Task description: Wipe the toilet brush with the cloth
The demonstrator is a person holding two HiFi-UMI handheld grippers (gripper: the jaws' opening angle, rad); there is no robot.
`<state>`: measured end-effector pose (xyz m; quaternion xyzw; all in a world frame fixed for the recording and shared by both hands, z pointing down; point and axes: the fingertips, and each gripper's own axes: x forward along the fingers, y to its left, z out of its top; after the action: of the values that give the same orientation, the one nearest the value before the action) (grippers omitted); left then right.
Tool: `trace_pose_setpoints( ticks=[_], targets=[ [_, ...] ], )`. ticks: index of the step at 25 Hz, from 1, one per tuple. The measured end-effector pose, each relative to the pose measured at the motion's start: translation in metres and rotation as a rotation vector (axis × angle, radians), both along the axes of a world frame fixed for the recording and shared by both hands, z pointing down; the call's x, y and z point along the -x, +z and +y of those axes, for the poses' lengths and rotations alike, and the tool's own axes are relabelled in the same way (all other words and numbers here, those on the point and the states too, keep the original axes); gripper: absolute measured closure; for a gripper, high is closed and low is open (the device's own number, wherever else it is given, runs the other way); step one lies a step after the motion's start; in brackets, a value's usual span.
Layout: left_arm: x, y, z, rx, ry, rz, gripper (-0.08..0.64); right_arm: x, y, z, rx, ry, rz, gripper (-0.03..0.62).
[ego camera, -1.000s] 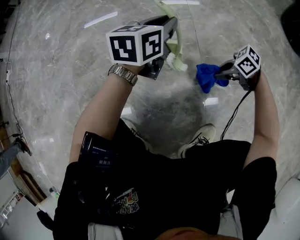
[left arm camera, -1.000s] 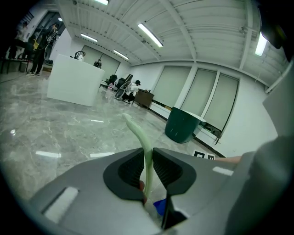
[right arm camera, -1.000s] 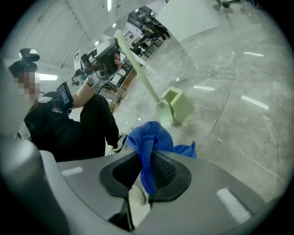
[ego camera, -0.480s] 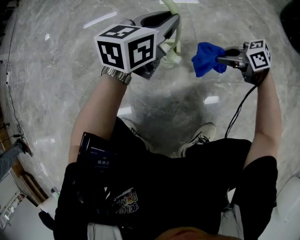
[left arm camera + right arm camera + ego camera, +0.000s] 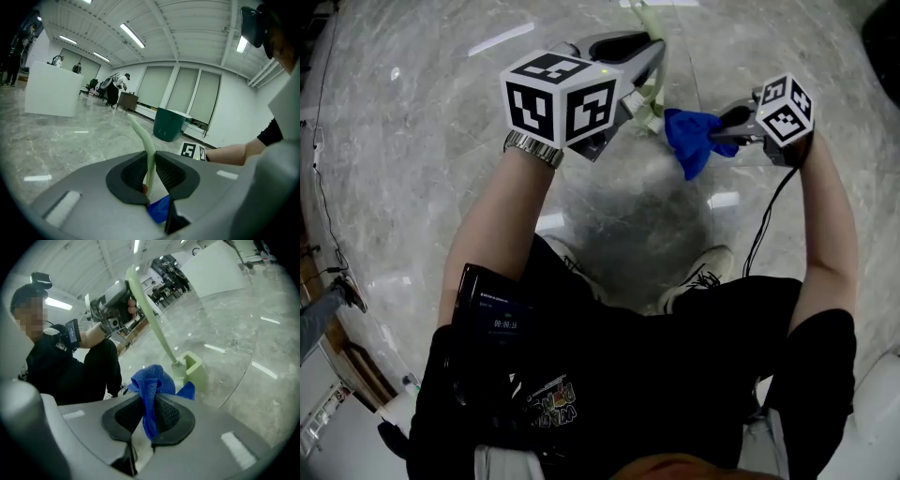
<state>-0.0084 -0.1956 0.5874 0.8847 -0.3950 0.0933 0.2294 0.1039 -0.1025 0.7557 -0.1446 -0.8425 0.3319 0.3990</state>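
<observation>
The grey marble floor (image 5: 412, 141) fills the scene, and the person (image 5: 628, 375) stands over it with both arms held out, so everything is done in the air.

The left gripper (image 5: 649, 58) is on the far left. Its jaws are nearly together and clamped on the pale green handle of the brush (image 5: 146, 140). The handle runs up past the jaws, and the head hangs below them, towards the right gripper. In the right gripper view the brush slants down to white bristles and a pale green block at its lower end.

The right gripper (image 5: 727, 127) is on the far right, its jaws pinched tight on a bunched fold of the blue cloth (image 5: 686, 136). The rest of the cloth droops to the left.

What has just changed is the gap. Half a second ago the cloth hung higher and clearly apart from the brush. Now the right gripper has swung back in and down, and the cloth's left edge sits against the brush head or just beside it; I cannot tell whether they truly touch. The left gripper has barely shifted, only rolled a little.

This looks like one stroke in a back-and-forth wipe of the head, with wiping under way and both grips firm.
</observation>
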Motion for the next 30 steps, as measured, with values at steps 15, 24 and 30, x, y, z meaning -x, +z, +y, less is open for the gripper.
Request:
trace_pose_setpoints(
  ticks=[15,24,30],
  targets=[
    [0.003,0.004,0.0,0.007,-0.017,-0.013,0.488,0.04,-0.185,-0.054,-0.11,0.237,-0.633,0.534],
    [0.005,0.004,0.001,0.007,-0.01,-0.021,0.488,0.014,-0.096,-0.101,-0.221,0.442,-0.349,0.534],
    [0.004,0.003,0.002,0.001,0.008,-0.034,0.486,-0.034,0.084,-0.076,-0.334,0.36,0.197,0.527]
  ],
)
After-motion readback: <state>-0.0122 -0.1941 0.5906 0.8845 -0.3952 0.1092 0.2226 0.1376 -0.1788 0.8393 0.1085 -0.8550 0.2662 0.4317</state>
